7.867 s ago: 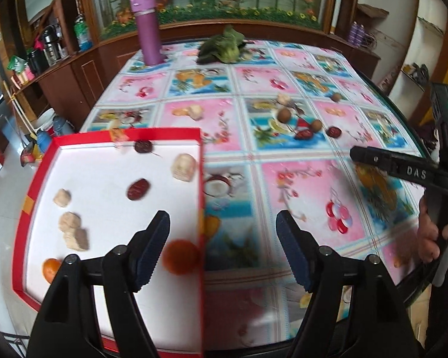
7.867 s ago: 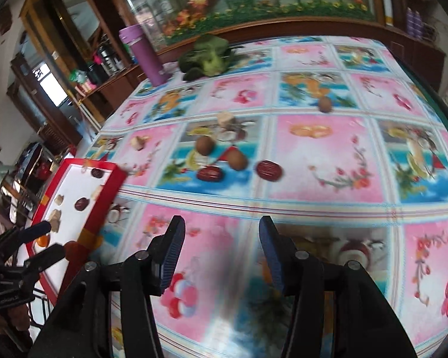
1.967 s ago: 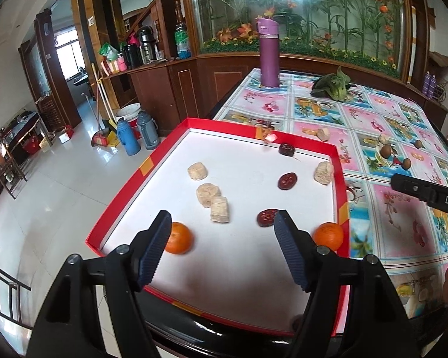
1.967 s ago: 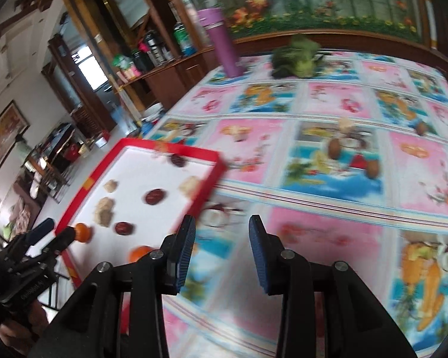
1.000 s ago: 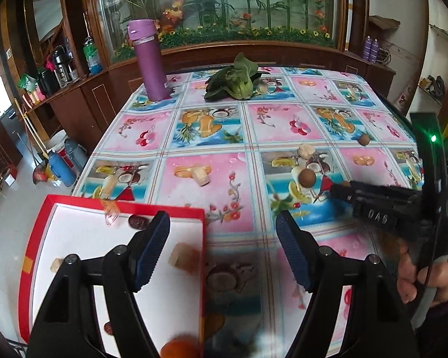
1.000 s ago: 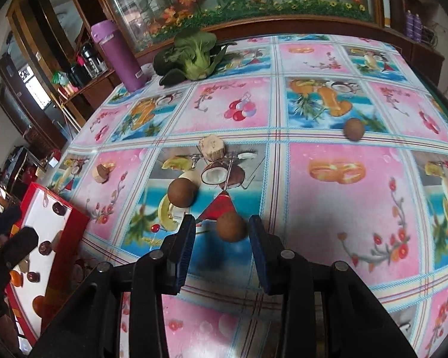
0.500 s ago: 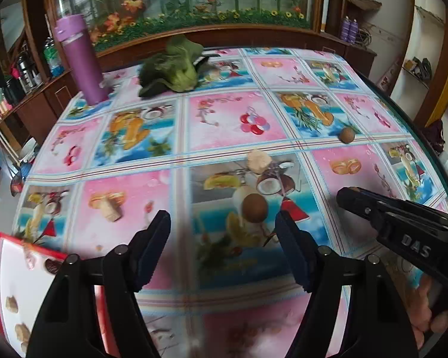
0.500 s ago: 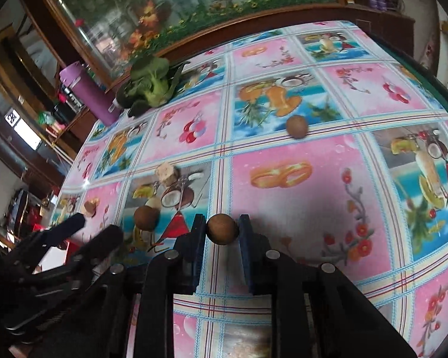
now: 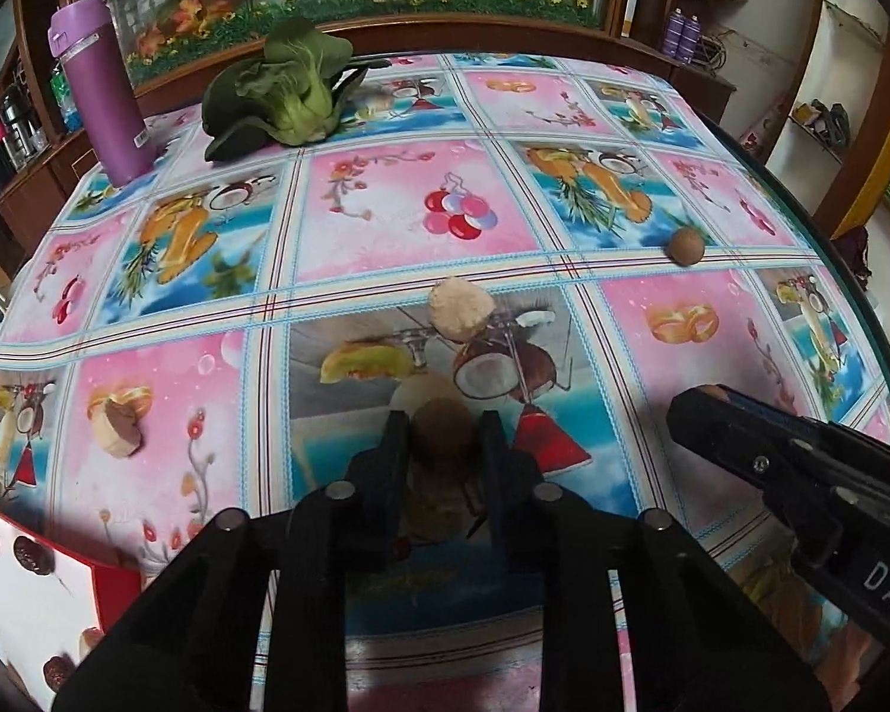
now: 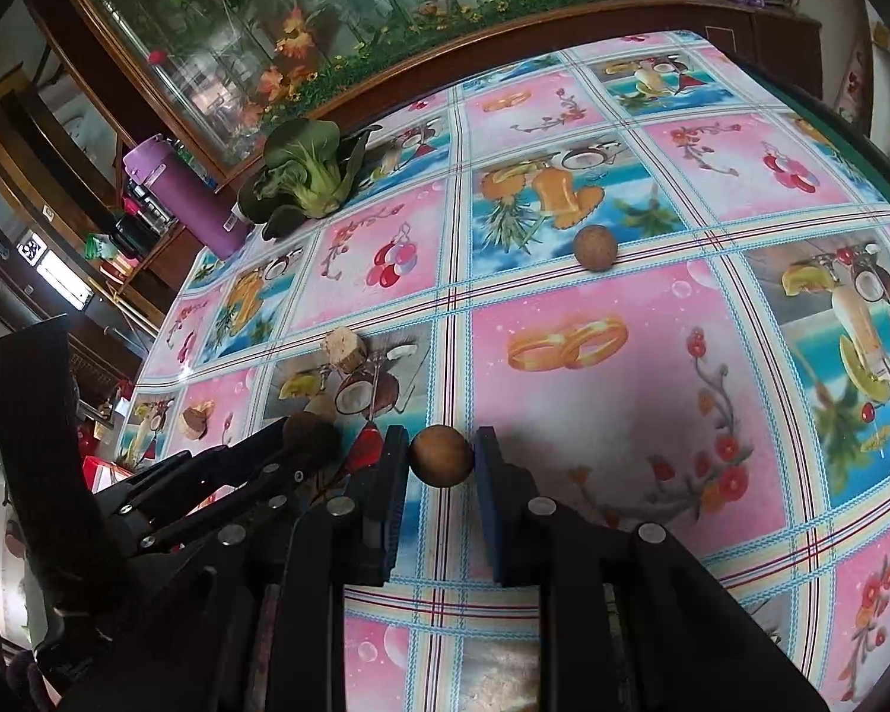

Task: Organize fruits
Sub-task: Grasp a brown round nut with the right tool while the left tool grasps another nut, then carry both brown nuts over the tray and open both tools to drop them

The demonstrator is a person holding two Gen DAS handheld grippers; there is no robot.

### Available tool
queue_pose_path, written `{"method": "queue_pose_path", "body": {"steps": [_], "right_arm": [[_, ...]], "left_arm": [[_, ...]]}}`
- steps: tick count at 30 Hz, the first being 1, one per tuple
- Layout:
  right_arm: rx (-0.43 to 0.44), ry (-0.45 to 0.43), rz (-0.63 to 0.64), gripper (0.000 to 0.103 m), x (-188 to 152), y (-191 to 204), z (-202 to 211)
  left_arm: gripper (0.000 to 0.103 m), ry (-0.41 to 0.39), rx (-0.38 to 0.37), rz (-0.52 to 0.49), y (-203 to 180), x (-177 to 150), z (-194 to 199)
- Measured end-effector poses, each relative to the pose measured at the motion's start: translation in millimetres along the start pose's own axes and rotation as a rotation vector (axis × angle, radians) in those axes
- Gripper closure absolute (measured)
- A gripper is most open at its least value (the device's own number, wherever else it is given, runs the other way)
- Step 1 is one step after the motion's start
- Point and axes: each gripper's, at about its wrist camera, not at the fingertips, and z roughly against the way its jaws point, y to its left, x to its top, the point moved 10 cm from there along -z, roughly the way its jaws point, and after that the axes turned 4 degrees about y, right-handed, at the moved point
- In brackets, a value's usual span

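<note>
Looking along the left gripper (image 9: 442, 436), a dark brown round fruit (image 9: 442, 430) sits squeezed between its two fingertips, jaws nearly closed, over the near middle of the fruit-print tablecloth (image 9: 415, 202). At right, the other tool's black body reads "DAS" (image 9: 887, 584). From the right wrist, the right gripper (image 10: 441, 457) clamps a lighter brown round fruit (image 10: 441, 455) between blue pads; another round fruit (image 10: 595, 247) lies farther away, well apart.
</note>
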Motion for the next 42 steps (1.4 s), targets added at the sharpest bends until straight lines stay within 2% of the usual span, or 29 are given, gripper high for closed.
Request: {"method": "queue_pose_path", "body": {"steps": [6,13,16,20,24,29,34,42], "right_arm": [[0.01,-0.024,0.017,0.082,1,4,2],[0.019,-0.108,0.084,0.082,6,19,13],[0.042,-0.109,0.114,0.082,1,31,12],[0.076,-0.078,0.108,0.082,-12,47,13],[0.158,-0.05,0.147,0.082,-37,93,19],[0.24,-0.019,0.254,0.082,-71,164,23],[0.319,0.027,0.343,0.082,-109,223,27],[0.352,0.126,0.438,0.082,-160,269,15]], "left_arm": [[0.078,-0.017,0.002,0.011,-1,-6,14],[0.078,-0.109,0.005,-0.002,-7,-40,77],[0.078,-0.141,0.007,0.021,5,-62,108],[0.078,-0.206,0.077,0.069,49,-96,157],[0.078,-0.246,0.194,0.181,119,-130,195],[0.078,-0.283,0.264,0.29,175,-162,224],[0.078,-0.31,0.279,0.329,196,-182,235],[0.078,-0.259,0.269,0.354,211,-209,218]]}}
